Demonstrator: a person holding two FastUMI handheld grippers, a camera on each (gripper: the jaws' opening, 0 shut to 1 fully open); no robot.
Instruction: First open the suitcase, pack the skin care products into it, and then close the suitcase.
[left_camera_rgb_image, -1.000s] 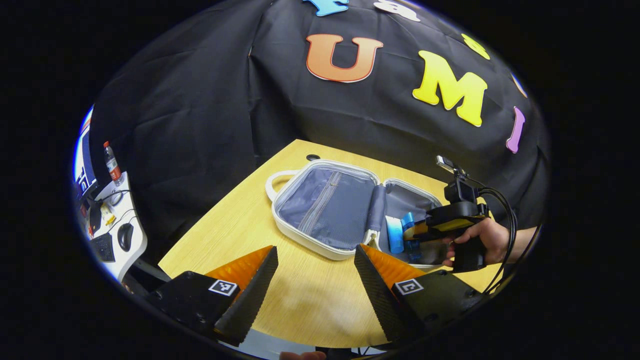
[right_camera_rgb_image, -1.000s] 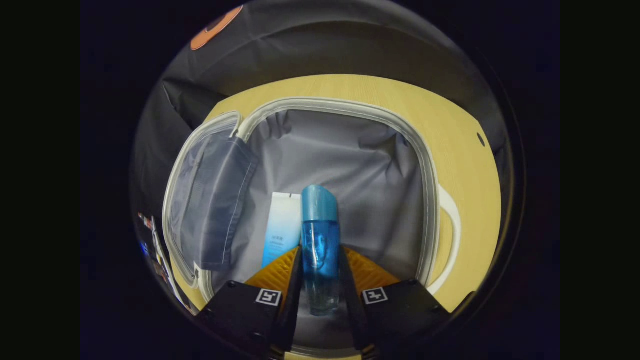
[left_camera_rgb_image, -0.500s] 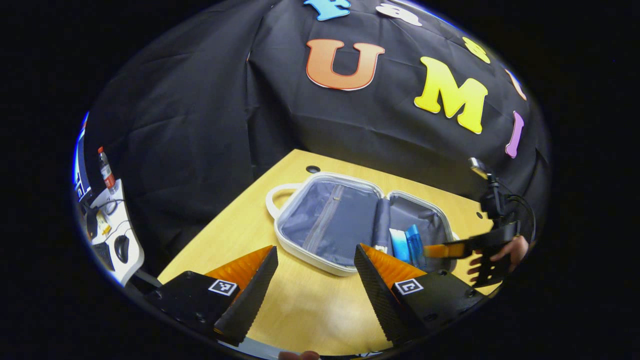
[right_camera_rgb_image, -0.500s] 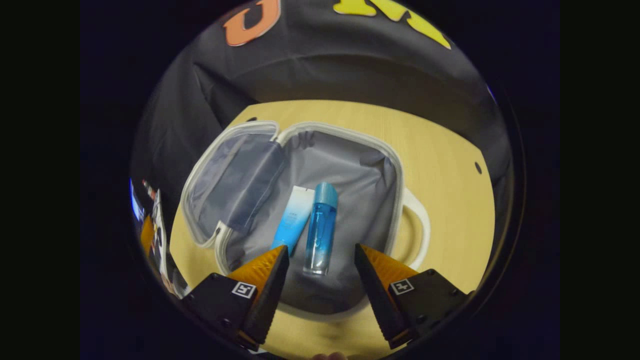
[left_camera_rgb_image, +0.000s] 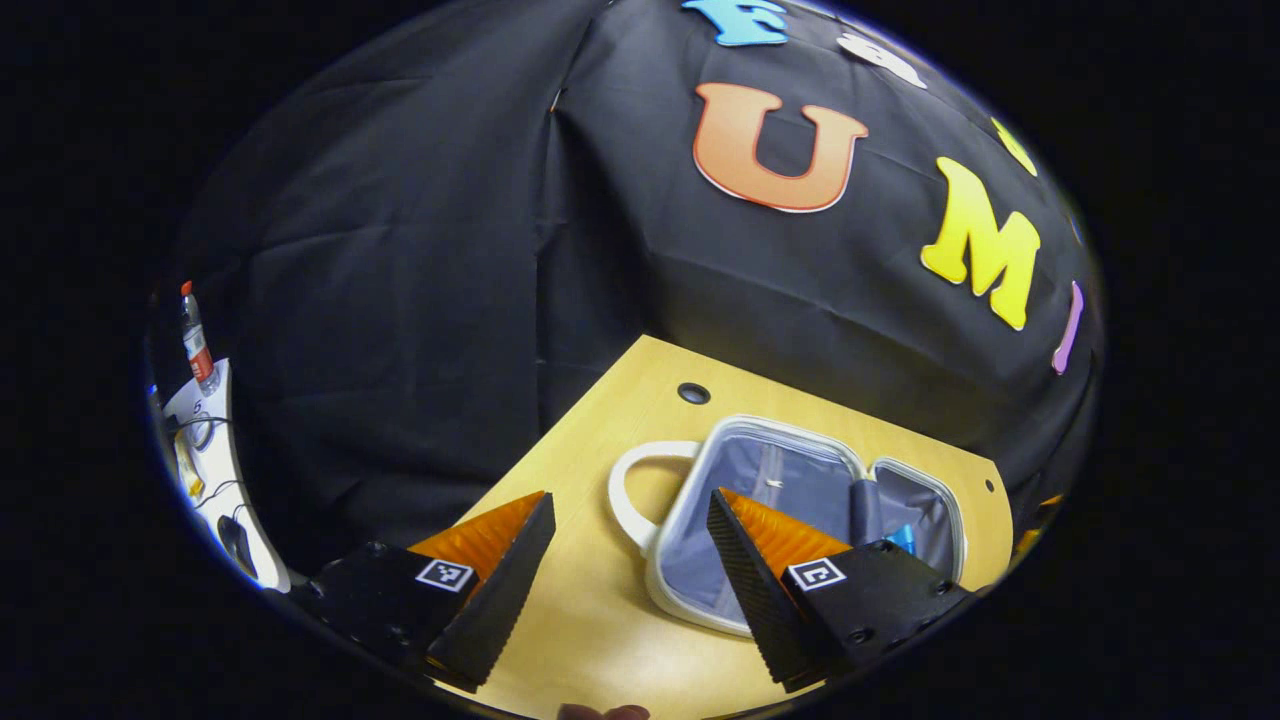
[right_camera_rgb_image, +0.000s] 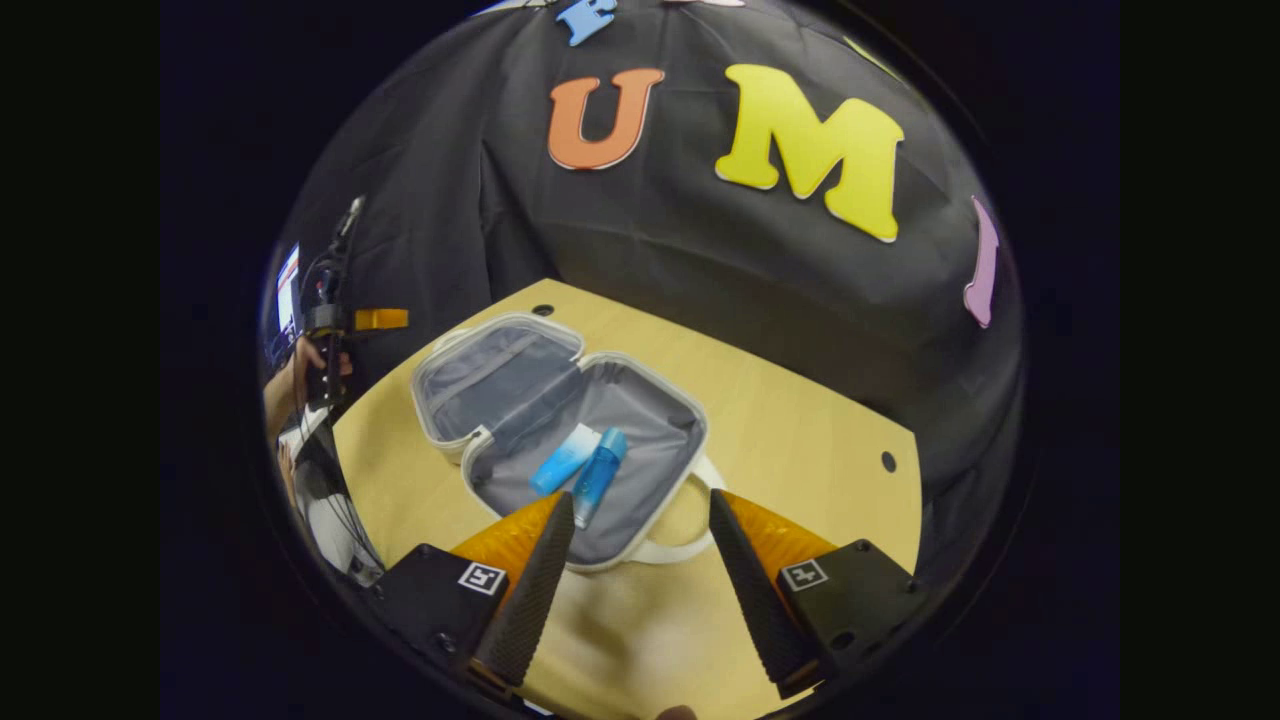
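I see the suitcase (right_camera_rgb_image: 560, 440) lying open on the table (right_camera_rgb_image: 800, 440), its two halves spread flat, nearer the table's left edge than its right in the right gripper view. Inside the half closer to me, a blue bottle (right_camera_rgb_image: 598, 478) and a pale blue tube (right_camera_rgb_image: 563, 460) lie side by side, touching or nearly so. My right gripper (right_camera_rgb_image: 632, 560) hangs above the near edge of the table with its jaws spread and holding nothing. My left gripper (left_camera_rgb_image: 628, 560) hangs over the table beside the suitcase's handle (left_camera_rgb_image: 632, 480), jaws spread too and gripping nothing. In the right gripper view, a hand (right_camera_rgb_image: 290, 385) holds that gripper off the table's left edge.
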